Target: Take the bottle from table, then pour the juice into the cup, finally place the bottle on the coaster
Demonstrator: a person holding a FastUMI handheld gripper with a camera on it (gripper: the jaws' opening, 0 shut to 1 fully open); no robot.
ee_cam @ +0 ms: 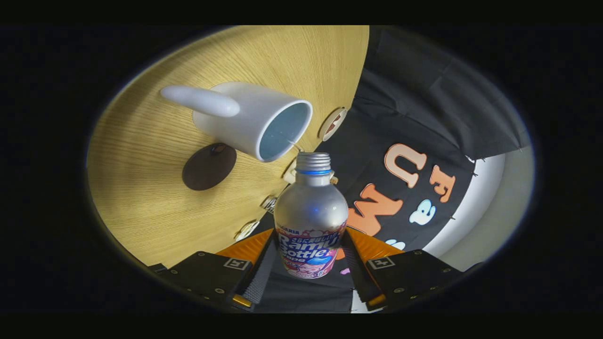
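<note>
Pale, straw-coloured wood-grain tabletop, evenly lit, no hard shadows. Rounded edge, with small round markers set along it. Beyond the edge, creased black cloth booth wall. Past the cloth, a plain whitish surface.

Beyond the fingers, a row of small pieces lines the table edge: a white disc nearest, a little tag next, then a cream piece, and farthest a round wooden disc. Ahead and right hangs black cloth, with a pale surface past it.
</note>
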